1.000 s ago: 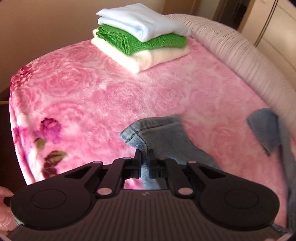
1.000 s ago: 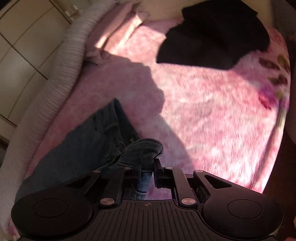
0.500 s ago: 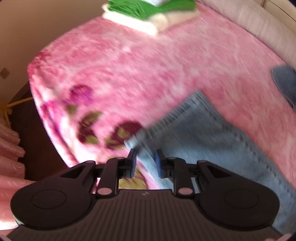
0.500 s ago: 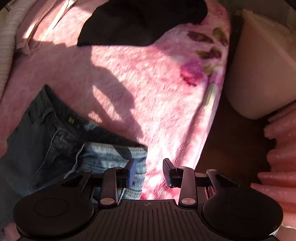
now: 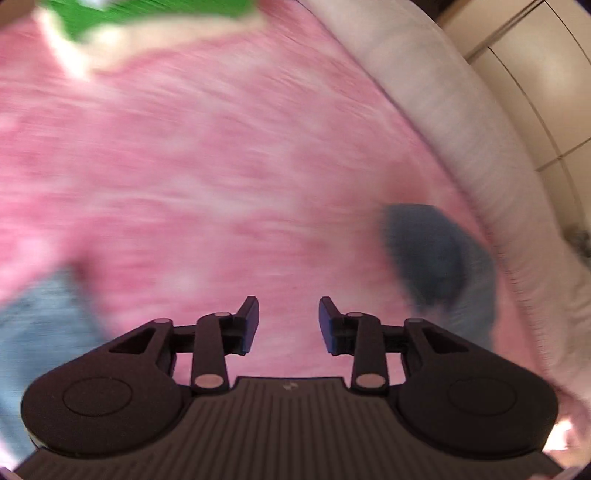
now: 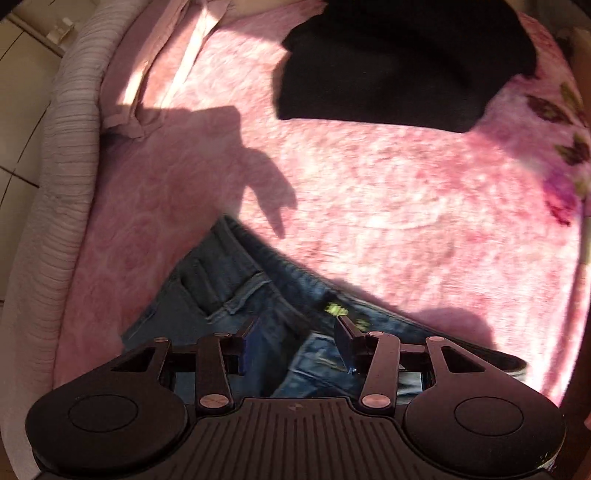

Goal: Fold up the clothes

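Blue denim jeans lie on the pink floral blanket. In the right wrist view the waistband and pockets [image 6: 236,288] spread just ahead of my right gripper [image 6: 297,339], which is open and empty right above the denim. In the blurred left wrist view my left gripper [image 5: 288,319] is open and empty over bare pink blanket [image 5: 221,177], with one denim part [image 5: 439,258] to its right and a paler denim part [image 5: 40,325] at the lower left.
A stack of folded clothes, green on cream [image 5: 122,22], sits at the far edge. A black garment [image 6: 399,62] lies at the far side in the right view. A pale ribbed bed edge [image 6: 48,177] runs along the left, also shown in the left wrist view [image 5: 461,122].
Both grippers have opened and let go of the jeans, which now lie on the blanket. The left gripper swung right, away from the denim leg; the right one drew back over the waistband.
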Available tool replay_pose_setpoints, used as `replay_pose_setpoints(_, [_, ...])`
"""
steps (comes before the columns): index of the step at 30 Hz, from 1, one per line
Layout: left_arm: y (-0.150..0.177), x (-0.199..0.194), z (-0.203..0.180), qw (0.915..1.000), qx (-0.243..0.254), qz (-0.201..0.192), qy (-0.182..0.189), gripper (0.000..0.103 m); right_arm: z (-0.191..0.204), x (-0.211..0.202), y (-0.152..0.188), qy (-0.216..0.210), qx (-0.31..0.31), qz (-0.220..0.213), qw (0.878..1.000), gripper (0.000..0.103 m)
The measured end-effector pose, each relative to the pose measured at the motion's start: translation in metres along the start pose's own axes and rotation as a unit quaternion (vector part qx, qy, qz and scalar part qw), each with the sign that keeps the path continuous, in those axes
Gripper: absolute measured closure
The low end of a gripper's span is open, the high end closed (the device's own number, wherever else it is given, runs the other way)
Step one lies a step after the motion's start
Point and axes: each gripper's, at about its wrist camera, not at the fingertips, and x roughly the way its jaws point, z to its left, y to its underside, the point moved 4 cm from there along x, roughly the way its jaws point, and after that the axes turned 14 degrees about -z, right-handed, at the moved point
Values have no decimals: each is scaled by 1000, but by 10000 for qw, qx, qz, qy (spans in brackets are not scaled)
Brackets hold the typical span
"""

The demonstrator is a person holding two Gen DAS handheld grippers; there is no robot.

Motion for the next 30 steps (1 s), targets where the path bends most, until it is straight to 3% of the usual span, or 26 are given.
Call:
replay_pose_setpoints(6, [-32, 77, -80, 9985, -414, 15, 368, 70, 60, 38, -11, -496, -387, 79, 9980, 55])
replay_pose_setpoints(13, [-39, 138, -105, 9897, -1372, 328, 251, 70, 76, 68, -2, -417, -491, 142, 9978, 55])
replay_pose_setpoints(15, [-34, 154, -105, 9851, -1596, 598, 235, 75, 70, 74, 5, -264, -481, 172, 9983, 55])
replay_pose_setpoints(16, [-33, 157, -108, 9838, -1645, 639, 302, 97, 67, 76, 8, -176, -435, 183, 9987, 54])
replay_pose_setpoints(17, [-36, 155, -114, 9841, -1632, 527, 471, 102, 62, 77, 12, -93, -361, 207, 9991, 54])
replay_pose_setpoints(19, [-49, 136, -139, 9888, -1057, 2, 1050, 102, 57, 79, 18, -7, -219, 272, 9994, 54])
replay_pose_setpoints(20, [-57, 122, -156, 9876, -575, -358, 1419, 102, 55, 80, 20, 16, -157, 302, 9994, 55])
replay_pose_setpoints(21, [-66, 102, -175, 9802, 30, -770, 1824, 102, 54, 80, 22, 32, -118, 320, 9994, 54])
replay_pose_setpoints(23, [-76, 63, -203, 9513, 1108, -1445, 2486, 102, 54, 79, 22, 21, -131, 295, 9995, 54])
replay_pose_setpoints(25, [-81, 38, -212, 9242, 1853, -1792, 2819, 102, 54, 78, 22, 4, -142, 266, 9995, 55])
replay_pose_setpoints(26, [-82, 32, -211, 9153, 2142, -1884, 2843, 99, 55, 77, 22, -6, -138, 258, 9996, 55])
replay_pose_setpoints(27, [-81, 38, -202, 9177, 2352, -1865, 2602, 97, 56, 77, 24, -16, -113, 262, 9996, 54])
replay_pose_setpoints(29, [-80, 71, -173, 9399, 2601, -1550, 1579, 77, 57, 76, 29, -21, -90, 316, 9995, 55])
replay_pose_setpoints(30, [-80, 92, -151, 9532, 2586, -1329, 834, 77, 59, 74, 33, -41, -92, 355, 9993, 55])
